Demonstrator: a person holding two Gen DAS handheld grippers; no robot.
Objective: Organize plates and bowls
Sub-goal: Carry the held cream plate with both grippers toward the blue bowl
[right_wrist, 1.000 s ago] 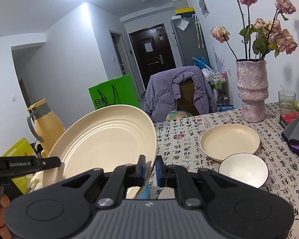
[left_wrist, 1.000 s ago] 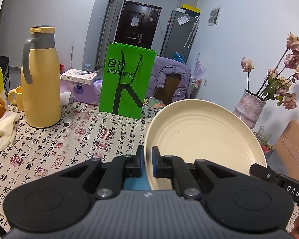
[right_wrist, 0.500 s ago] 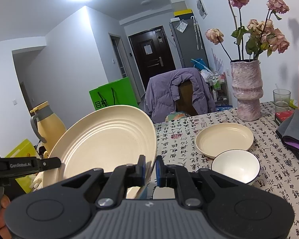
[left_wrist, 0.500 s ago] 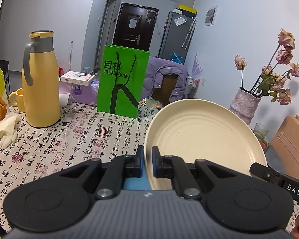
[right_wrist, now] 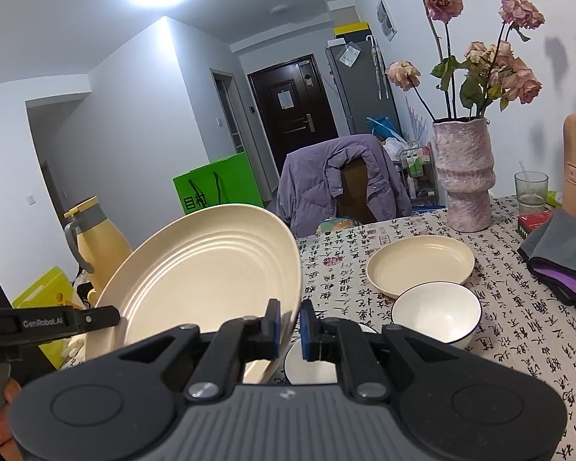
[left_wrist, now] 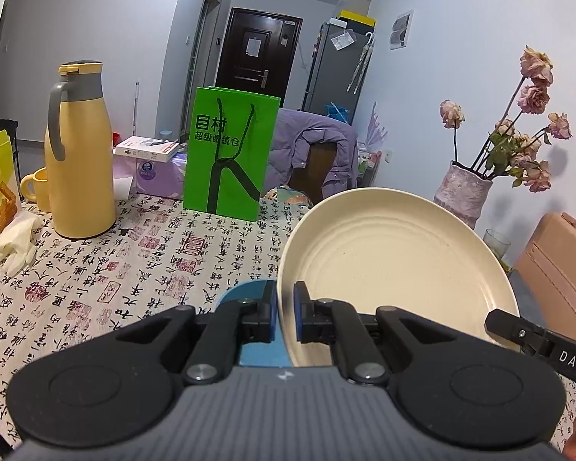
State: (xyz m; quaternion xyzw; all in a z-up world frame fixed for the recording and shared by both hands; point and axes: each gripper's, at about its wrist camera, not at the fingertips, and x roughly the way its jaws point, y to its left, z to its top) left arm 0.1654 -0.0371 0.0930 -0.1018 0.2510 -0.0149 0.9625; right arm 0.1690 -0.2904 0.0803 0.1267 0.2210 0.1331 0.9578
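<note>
Cream plate [left_wrist: 395, 269] rim pinched between both grippers' jaws, apparently.

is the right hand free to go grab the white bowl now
Probably not: the right tongs are shut on the big cream plate, shared with the left tongs. The white bowl itself sits unobstructed.

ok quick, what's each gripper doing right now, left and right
Left gripper: jaws shut on the left rim of the large cream plate.
Right gripper: jaws shut on the same plate's right rim.
</note>
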